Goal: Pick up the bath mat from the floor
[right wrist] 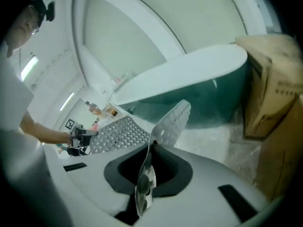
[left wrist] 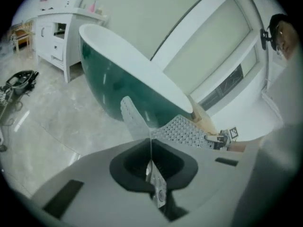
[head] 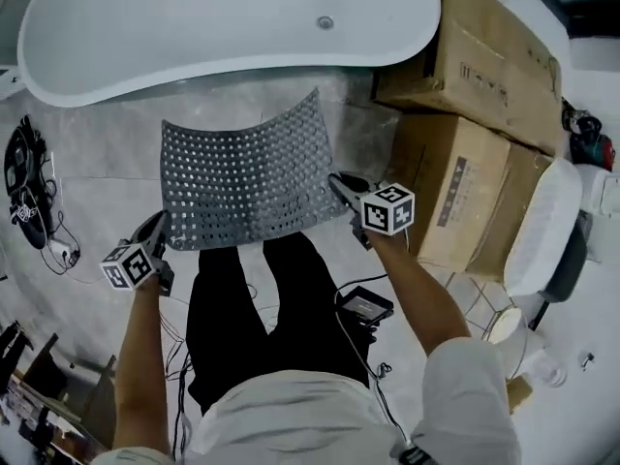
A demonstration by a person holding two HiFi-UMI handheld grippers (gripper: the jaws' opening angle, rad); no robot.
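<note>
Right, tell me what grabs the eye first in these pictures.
A grey perforated bath mat hangs stretched in the air between the left gripper and the right gripper, each shut on a near corner. Beyond it lies a big white bathtub, with cardboard boxes standing at its right.

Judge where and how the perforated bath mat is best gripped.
By its two near corners, one gripper each, from the person's side. The bath mat is a thin, limp sheet: its edge fits between shut jaws, and two spread grips stop it folding. The left gripper and right gripper hold it so.
</note>
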